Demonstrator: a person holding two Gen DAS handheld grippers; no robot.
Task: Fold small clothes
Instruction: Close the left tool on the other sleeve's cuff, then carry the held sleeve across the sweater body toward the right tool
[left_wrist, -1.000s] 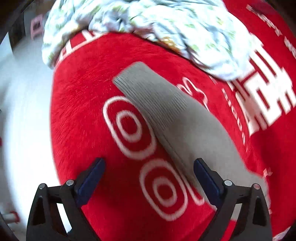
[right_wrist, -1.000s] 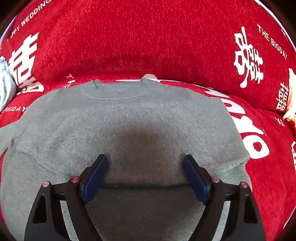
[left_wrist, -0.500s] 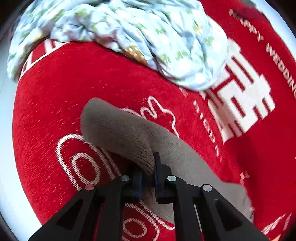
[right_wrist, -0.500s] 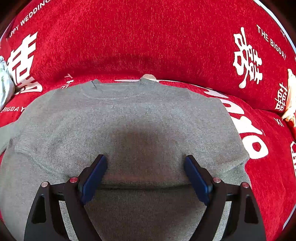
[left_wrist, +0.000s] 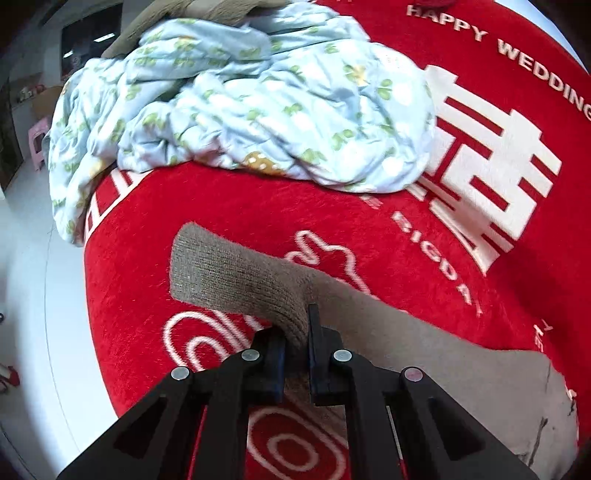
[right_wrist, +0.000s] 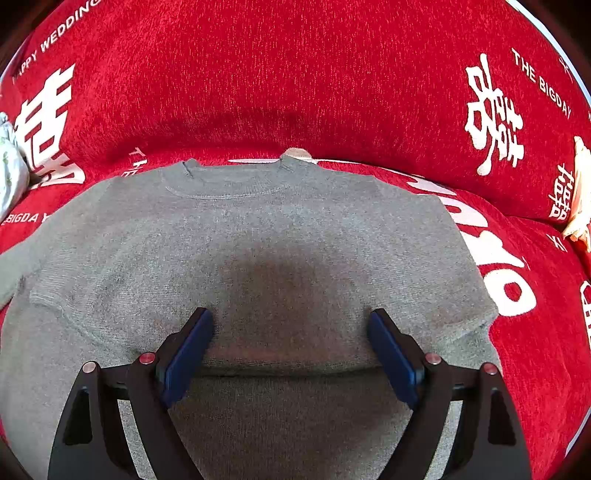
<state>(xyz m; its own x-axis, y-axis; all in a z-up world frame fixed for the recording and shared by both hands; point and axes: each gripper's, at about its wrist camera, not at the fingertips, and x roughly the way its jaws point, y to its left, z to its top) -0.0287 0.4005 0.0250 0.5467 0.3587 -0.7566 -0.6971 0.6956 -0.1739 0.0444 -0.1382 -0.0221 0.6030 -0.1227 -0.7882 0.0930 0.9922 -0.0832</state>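
The grey knit sweater (right_wrist: 258, 258), lying flat on the red cover (right_wrist: 295, 74), looks soft, light and limp; the left gripper (left_wrist: 295, 332) is clenched on its sleeve (left_wrist: 236, 277) behind the cuff, while the right gripper (right_wrist: 288, 343) hovers released above the body.

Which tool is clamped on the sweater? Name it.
The left tool, shut on the grey sweater's sleeve. The right tool stands wide open over the sweater's body.
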